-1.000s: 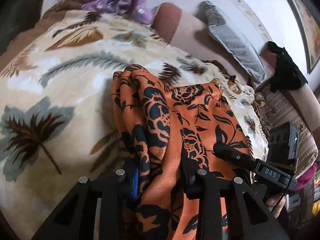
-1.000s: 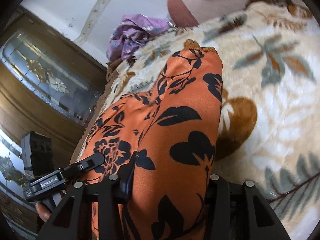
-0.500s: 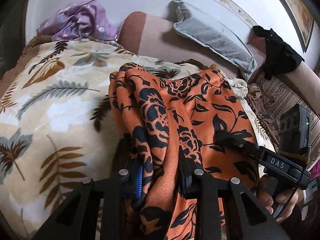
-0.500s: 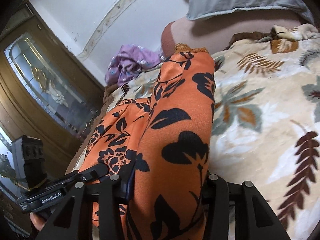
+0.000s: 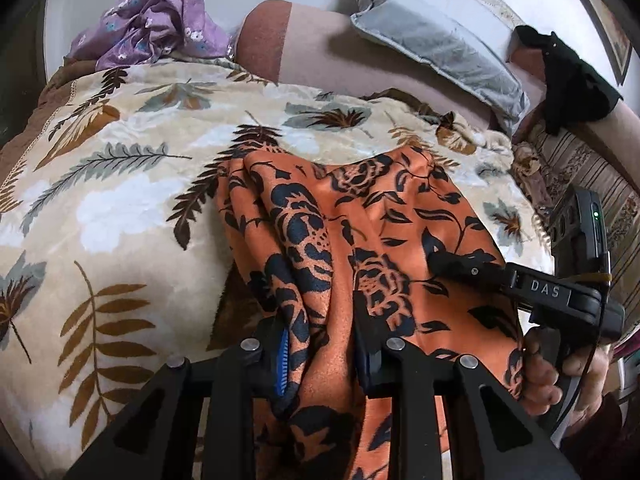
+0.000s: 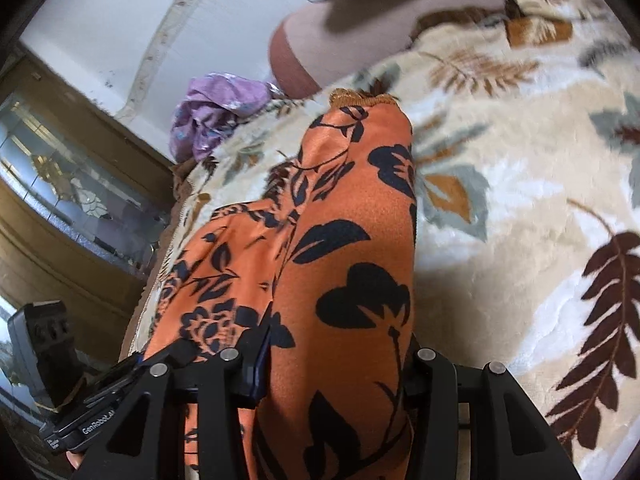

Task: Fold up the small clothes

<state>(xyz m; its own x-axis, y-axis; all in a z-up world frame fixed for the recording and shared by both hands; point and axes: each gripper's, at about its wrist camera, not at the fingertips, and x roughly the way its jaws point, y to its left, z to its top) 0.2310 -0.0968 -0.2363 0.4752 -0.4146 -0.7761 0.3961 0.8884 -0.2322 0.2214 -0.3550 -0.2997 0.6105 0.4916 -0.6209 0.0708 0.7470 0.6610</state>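
- L gripper [image 5: 320,344]: jaws narrow, clamped on bunched fold of orange floral garment [image 5: 360,240].
- R gripper [image 6: 336,364]: jaws approx half spread, pinching wider band of same garment.
- Garment stretched btwn both, far end draped on leaf-print blanket [image 5: 120,200].

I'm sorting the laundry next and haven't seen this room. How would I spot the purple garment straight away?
Start at the bed's leaf-patterned blanket and follow it to the far corner by the white wall. There, beside the brown bolster, lies the purple garment, crumpled in a heap. Its lilac cloth with small pale flowers sets it apart from the orange and black floral garment nearer the camera.
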